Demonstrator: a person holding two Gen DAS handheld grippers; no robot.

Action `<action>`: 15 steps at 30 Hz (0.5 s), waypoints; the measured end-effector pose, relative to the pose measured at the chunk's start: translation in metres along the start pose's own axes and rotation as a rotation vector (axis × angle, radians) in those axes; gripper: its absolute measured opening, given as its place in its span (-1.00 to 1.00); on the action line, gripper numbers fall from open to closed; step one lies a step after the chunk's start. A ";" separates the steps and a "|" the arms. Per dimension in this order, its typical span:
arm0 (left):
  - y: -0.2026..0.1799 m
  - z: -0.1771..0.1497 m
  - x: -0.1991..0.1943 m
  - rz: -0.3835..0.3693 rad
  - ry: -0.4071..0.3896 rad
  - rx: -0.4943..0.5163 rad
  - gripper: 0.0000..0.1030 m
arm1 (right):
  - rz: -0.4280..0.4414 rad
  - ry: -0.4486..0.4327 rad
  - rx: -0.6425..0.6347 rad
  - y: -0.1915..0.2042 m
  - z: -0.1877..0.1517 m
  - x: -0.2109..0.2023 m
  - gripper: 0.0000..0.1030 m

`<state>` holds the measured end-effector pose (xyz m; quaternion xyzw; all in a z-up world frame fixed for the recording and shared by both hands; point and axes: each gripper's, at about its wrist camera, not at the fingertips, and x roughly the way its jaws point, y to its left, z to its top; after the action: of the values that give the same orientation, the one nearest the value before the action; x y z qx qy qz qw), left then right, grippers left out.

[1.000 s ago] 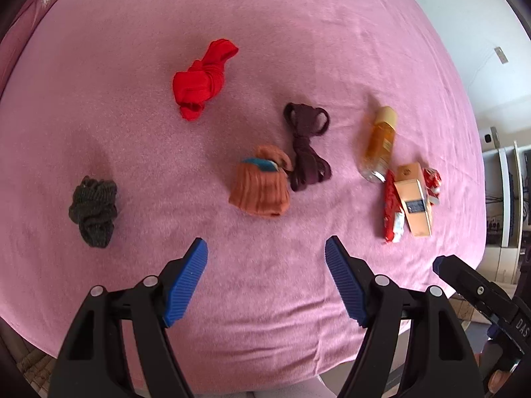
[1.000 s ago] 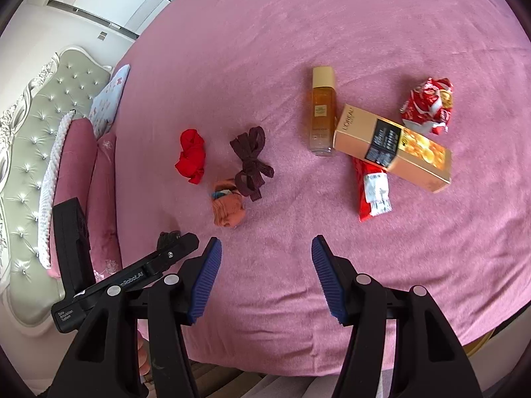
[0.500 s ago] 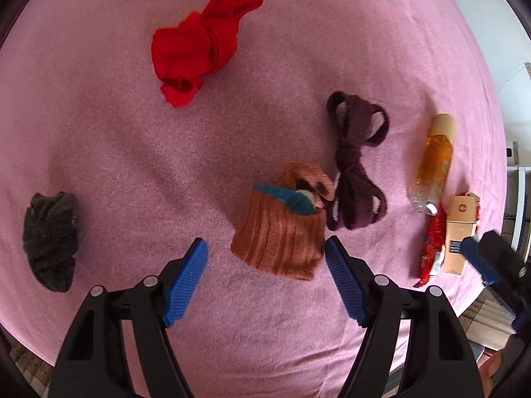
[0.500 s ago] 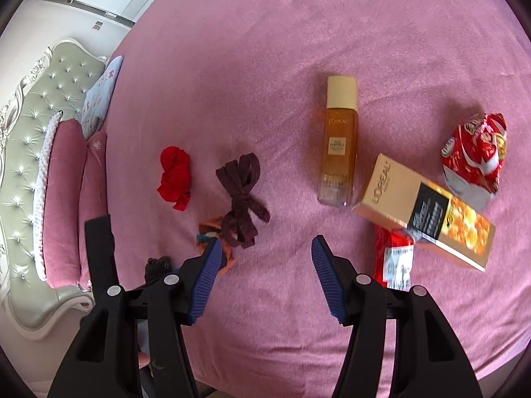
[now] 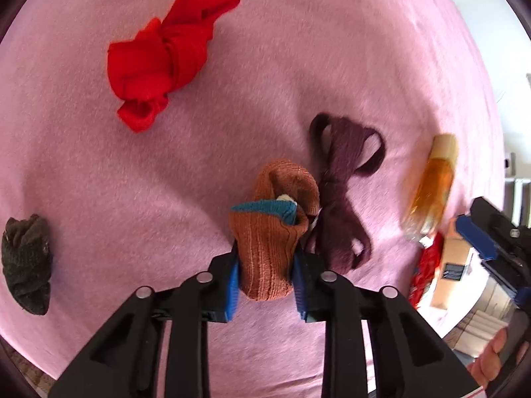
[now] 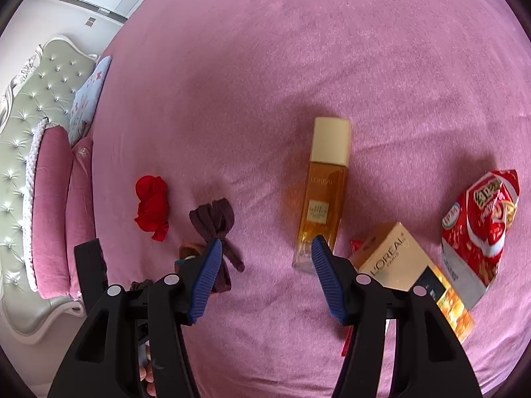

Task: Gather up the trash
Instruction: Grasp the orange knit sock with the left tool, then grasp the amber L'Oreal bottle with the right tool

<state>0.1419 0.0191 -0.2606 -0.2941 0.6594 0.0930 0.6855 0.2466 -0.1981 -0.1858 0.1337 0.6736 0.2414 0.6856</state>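
Rust-brown sock bundle (image 5: 268,242) with teal cuff, on pink blanket (image 5: 298,49), near its front edge. Clamped low down between blue pads (image 5: 232,285) of left gripper (image 5: 265,290), jaws just closed in on it, both pads pressing the knit. Touching its right side: dark purple knotted sock (image 5: 341,192). Further back and to the left: red knotted sock (image 5: 166,56), well apart. At far left edge: dark grey balled sock (image 5: 26,262). Out to the right: amber bottle (image 6: 327,195) with cream cap, lying flat, cap pointing away. Just beside its base: gold L'Oréal carton (image 6: 408,272), resting partly over a red wrapper (image 5: 426,265). To the right of carton: red-and-white snack packet (image 6: 478,232), crumpled. Right gripper (image 6: 267,275) hovering over blanket, jaws apart, nothing between them, right pad overlapping the bottle's base in view, contact impossible to tell. At left of right wrist view: pink pillows (image 6: 56,212) against pale tufted headboard (image 6: 30,116).
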 end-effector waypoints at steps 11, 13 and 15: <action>-0.021 0.044 -0.057 -0.185 -0.133 -0.019 -0.52 | -0.050 0.020 0.022 -0.016 0.023 0.012 0.09; -0.036 0.053 -0.053 -0.210 -0.123 -0.011 -0.52 | -0.064 0.029 0.028 -0.018 0.028 0.019 0.08; -0.046 0.053 -0.047 -0.223 -0.106 0.016 -0.52 | -0.087 0.040 0.030 -0.021 0.031 0.025 0.05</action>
<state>0.2056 0.0217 -0.2046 -0.3550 0.5860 0.0266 0.7279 0.2799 -0.1988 -0.2162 0.1095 0.6961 0.2038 0.6797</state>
